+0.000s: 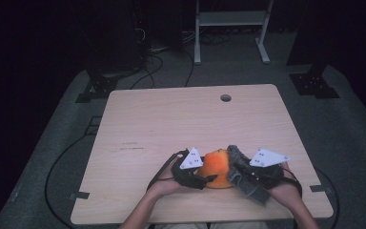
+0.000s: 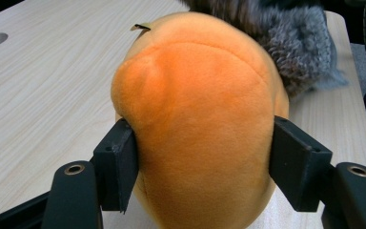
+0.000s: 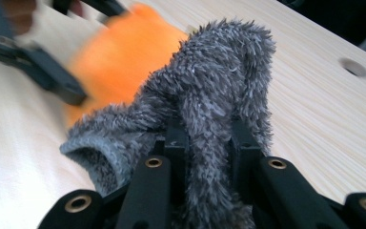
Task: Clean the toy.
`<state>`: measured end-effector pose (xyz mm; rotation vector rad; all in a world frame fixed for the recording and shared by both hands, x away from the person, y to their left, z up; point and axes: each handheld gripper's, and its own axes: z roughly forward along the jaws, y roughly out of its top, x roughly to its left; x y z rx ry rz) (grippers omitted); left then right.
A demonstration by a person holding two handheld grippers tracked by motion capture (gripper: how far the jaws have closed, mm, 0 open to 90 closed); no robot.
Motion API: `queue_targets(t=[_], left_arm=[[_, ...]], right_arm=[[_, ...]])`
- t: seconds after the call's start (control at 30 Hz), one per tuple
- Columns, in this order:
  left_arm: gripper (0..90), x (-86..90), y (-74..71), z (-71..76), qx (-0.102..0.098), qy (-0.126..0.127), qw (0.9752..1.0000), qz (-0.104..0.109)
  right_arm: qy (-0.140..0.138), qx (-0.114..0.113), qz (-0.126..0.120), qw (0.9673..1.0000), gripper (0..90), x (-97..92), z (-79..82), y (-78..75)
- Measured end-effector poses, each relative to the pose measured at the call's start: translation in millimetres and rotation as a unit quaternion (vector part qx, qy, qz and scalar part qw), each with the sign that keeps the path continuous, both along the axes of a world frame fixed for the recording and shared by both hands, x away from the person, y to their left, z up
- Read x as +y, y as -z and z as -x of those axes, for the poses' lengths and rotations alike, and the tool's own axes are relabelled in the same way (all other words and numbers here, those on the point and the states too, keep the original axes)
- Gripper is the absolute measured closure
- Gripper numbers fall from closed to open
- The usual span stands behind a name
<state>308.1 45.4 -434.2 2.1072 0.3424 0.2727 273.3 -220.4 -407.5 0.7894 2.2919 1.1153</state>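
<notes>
Left claw [image 2: 201,164]: we squeeze the round orange plush toy [image 2: 198,124] from both sides.
Right claw [image 3: 208,157]: we pinch the fuzzy grey sock [image 3: 205,95], toy at ten o'clock.
Risk: plush could slip out.

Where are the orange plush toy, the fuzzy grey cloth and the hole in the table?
orange plush toy [image 2: 200,124], left gripper view, middle of its body.
fuzzy grey cloth [image 3: 219,81], right gripper view, raised fold.
hole in the table [image 1: 226,98], high view, its centre.
</notes>
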Motion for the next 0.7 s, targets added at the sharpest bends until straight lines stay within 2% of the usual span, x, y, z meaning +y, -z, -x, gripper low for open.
queue_targets(t=[0.07,0.1,0.13,0.23,0.27,0.33,0.37,0.47,0.5,0.53,0.57,0.63,0.67,0.7], left_arm=[[32.6,-0.6,0.3,1.0,-0.003,0.009,1.0000,-0.001],[31.6,0.1,-0.3,1.2,-0.004,0.015,0.9999,-0.001],[28.6,1.6,-0.4,0.2,0.002,0.014,0.9999,0.000],[20.1,2.5,1.2,-5.3,0.029,-0.010,0.9995,0.009],[21.0,1.7,1.7,-5.3,0.030,-0.013,0.9994,0.014],[26.2,-2.3,1.7,-2.5,0.012,-0.019,0.9996,0.018],[28.3,-3.9,0.7,-0.9,0.006,-0.019,0.9996,0.018],[30.5,-7.3,0.1,2.0,-0.004,-0.006,0.9998,0.020],[30.4,-7.4,-0.3,3.2,-0.007,0.007,0.9998,0.017],[28.7,-6.0,-0.6,3.6,-0.005,0.019,0.9997,0.016],[26.1,-4.0,-0.3,2.3,0.002,0.016,0.9997,0.019],[21.4,-2.3,1.7,-1.3,0.021,0.005,0.9994,0.026],[21.9,-2.8,2.5,-1.3,0.021,0.003,0.9994,0.027],[23.7,-4.2,2.7,0.0,0.013,0.001,0.9996,0.026]], right_arm=[[-0.012,-0.005,-0.017,0.9998,73.5,1.3,3.7,-4.9],[-0.028,-0.007,-0.021,0.9994,73.5,4.7,5.5,-6.4],[-0.033,-0.010,-0.010,0.9993,73.5,9.5,6.4,-6.0],[-0.036,-0.004,-0.015,0.9992,73.5,9.0,2.6,-1.0],[-0.031,-0.001,-0.010,0.9995,73.4,6.8,0.7,0.9],[-0.021,0.005,-0.010,0.9997,73.4,2.4,-0.1,-0.3],[-0.019,-0.001,-0.009,0.9998,73.4,1.5,1.7,-4.0],[-0.049,-0.017,-0.023,0.9984,73.4,7.5,9.5,-18.0],[-0.058,-0.019,-0.021,0.9979,73.3,10.7,11.2,-19.9],[-0.065,-0.021,-0.013,0.9976,73.3,14.8,12.0,-20.4],[-0.068,-0.018,-0.001,0.9975,73.2,17.6,10.7,-17.4],[-0.066,-0.009,-0.011,0.9977,73.3,16.1,7.1,-9.3],[-0.065,-0.005,-0.014,0.9978,73.3,14.5,5.6,-6.4],[-0.063,-0.005,-0.012,0.9979,73.3,13.4,4.9,-5.5]])
